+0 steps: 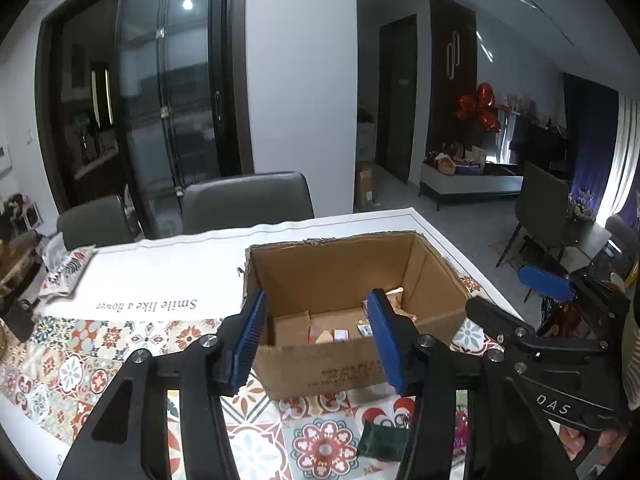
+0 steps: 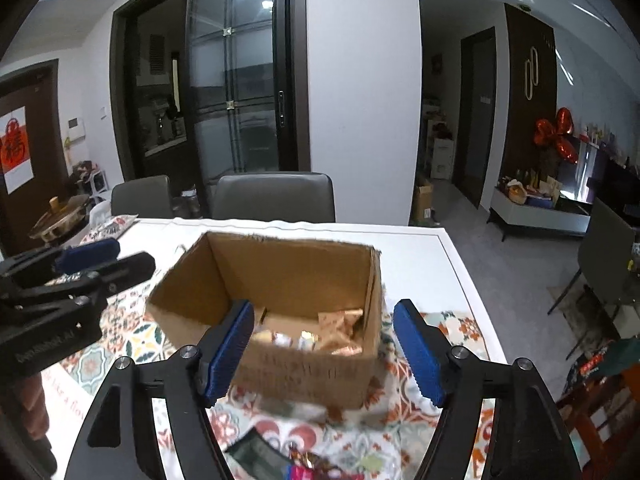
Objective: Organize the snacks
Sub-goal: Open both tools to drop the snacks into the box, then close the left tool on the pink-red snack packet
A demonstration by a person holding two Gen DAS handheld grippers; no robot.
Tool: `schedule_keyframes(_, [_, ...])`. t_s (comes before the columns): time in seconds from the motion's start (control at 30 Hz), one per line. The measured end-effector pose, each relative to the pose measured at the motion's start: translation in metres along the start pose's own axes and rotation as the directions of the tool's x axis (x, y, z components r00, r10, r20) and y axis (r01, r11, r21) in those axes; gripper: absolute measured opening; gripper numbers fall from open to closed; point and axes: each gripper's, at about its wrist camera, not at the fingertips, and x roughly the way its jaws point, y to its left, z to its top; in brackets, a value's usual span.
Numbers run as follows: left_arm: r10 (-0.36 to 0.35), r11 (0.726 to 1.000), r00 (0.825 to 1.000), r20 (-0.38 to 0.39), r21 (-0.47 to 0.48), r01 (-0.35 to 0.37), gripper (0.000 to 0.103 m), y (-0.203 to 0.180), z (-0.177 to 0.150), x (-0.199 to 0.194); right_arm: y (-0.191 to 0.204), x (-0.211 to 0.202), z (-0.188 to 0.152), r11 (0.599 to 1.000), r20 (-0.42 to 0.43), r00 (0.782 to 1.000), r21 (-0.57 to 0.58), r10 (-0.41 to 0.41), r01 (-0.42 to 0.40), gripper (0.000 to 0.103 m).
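Note:
An open cardboard box point(image 1: 316, 272) stands on the patterned tablecloth, and it shows in the right wrist view too point(image 2: 288, 276). Several wrapped snacks lie in its bottom point(image 1: 340, 330) point(image 2: 320, 332). My left gripper point(image 1: 316, 340) is open and empty, raised just before the box's near wall. My right gripper point(image 2: 324, 352) is open and empty, also before the box, and appears at the right of the left wrist view point(image 1: 560, 320). A dark green packet point(image 1: 380, 440) and other loose snacks point(image 2: 308, 464) lie on the cloth near the front edge.
Two grey chairs point(image 1: 244, 200) stand behind the table. A patterned bag point(image 1: 64, 272) and clutter sit at the table's far left. The table's right edge point(image 1: 452, 248) drops to the grey floor. A wooden chair with packets point(image 2: 600, 380) is at the right.

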Motion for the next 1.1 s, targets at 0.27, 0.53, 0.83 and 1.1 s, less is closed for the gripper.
schedule_keyframes(0.27, [-0.033, 0.998, 0.999, 0.025, 0.057, 0.031, 0.056, -0.024, -0.032, -0.030, -0.009, -0.027, -0.033, 1.000, -0.019, 0.999, 0.016, 0.027, -0.027, 0.081])
schedule_keyframes(0.53, [-0.087, 0.993, 0.996, -0.003, 0.081, 0.087, 0.056, -0.040, -0.058, -0.040, -0.014, -0.052, -0.069, 1.000, -0.021, 1.000, 0.019, 0.003, -0.003, 0.081])
schedule_keyframes(0.83, [-0.147, 0.985, 0.986, -0.083, 0.081, 0.154, 0.056, -0.055, -0.096, -0.027, -0.022, -0.047, -0.108, 0.999, -0.105, 0.994, 0.045, -0.001, 0.006, 0.081])
schedule_keyframes(1.1, [-0.221, 0.969, 0.960, -0.170, 0.078, 0.236, 0.056, -0.067, -0.125, -0.002, -0.031, -0.032, -0.142, 0.998, -0.193, 0.981, 0.059, -0.004, 0.016, 0.081])
